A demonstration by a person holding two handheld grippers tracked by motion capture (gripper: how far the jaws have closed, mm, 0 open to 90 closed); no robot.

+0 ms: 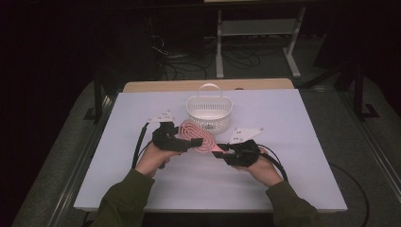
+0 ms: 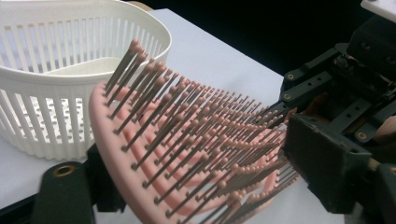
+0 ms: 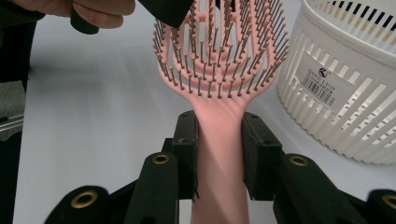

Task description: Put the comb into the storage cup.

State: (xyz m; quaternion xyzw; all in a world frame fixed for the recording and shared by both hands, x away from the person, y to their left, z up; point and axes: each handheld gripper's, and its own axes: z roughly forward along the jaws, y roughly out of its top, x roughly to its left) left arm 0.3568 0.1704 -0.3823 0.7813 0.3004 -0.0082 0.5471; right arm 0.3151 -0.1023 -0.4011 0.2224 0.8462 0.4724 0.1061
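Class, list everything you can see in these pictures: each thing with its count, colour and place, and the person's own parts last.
Hairbrush: one, pink, held above the table between both grippers, in front of the basket.
Basket: one, white, slotted, with handle, table's far middle.
Table: one, white top.
Left gripper: one, black, jaws around the brush head.
Right gripper: one, black, shut on the handle.
Hands: two, green sleeves, low in the high view.
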